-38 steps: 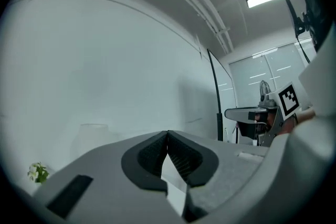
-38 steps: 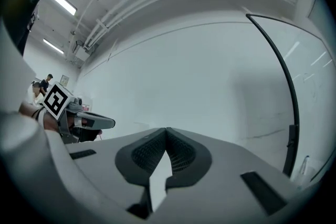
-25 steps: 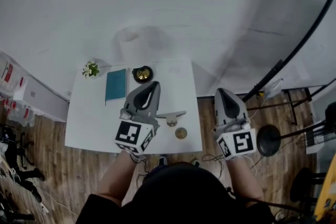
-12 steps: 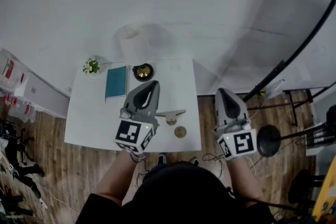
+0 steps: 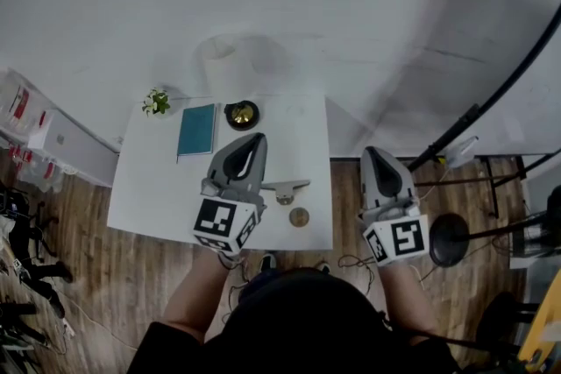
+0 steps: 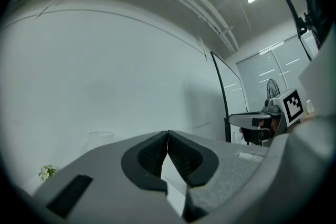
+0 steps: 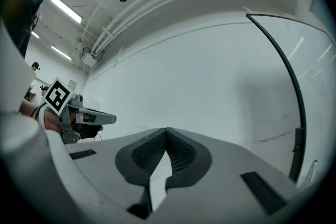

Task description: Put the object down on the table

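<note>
left gripper (image 5: 252, 144) over table (image 5: 149, 188), right gripper (image 5: 375, 160) off its edge; both closed on nothing, parked level. Object's probably already set down, nothing left to carry.

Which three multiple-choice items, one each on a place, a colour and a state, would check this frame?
1. Relative to the table, the right tool is:
A) above its middle
B) past its right edge, above the wood floor
C) behind its far edge

2. The book is:
A) red
B) teal
C) yellow

3. The left tool is:
A) wide open
B) shut on the book
C) shut and empty

Answers:
1 B: the head view shows it over floorboards beside the table.
2 B: its cover is blue-green.
3 C: the left gripper view shows its jaws meeting with nothing between them.
</note>
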`<state>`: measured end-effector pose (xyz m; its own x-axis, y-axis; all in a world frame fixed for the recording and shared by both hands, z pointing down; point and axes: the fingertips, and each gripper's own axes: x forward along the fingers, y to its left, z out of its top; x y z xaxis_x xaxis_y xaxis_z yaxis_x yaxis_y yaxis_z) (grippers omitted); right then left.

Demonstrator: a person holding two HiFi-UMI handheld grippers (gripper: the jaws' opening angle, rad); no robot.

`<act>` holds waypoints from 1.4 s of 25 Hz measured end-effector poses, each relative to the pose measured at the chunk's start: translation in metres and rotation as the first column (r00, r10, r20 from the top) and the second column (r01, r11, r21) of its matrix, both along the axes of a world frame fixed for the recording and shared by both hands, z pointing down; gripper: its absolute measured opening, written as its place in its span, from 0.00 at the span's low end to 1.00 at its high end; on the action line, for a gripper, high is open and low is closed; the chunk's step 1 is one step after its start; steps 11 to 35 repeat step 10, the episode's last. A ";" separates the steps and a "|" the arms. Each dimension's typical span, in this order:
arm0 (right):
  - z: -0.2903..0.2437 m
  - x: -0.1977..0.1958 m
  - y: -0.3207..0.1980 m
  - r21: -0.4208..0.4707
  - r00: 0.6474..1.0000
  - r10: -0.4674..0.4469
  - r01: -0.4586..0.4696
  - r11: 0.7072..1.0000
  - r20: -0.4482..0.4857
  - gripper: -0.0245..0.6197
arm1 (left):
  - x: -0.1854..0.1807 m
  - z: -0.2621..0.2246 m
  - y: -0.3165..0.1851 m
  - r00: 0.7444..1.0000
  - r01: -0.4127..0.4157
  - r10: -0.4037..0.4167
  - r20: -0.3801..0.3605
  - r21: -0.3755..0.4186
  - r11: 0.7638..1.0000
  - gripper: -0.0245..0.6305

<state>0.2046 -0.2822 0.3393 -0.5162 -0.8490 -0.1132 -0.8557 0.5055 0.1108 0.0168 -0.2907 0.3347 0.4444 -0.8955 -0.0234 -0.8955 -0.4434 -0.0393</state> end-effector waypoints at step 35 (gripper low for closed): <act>0.018 0.018 -0.002 -0.028 0.999 -0.051 0.051 0.998 -0.001 0.05 | 0.010 0.019 0.013 0.997 0.070 -0.070 0.016 -0.036 0.997 0.05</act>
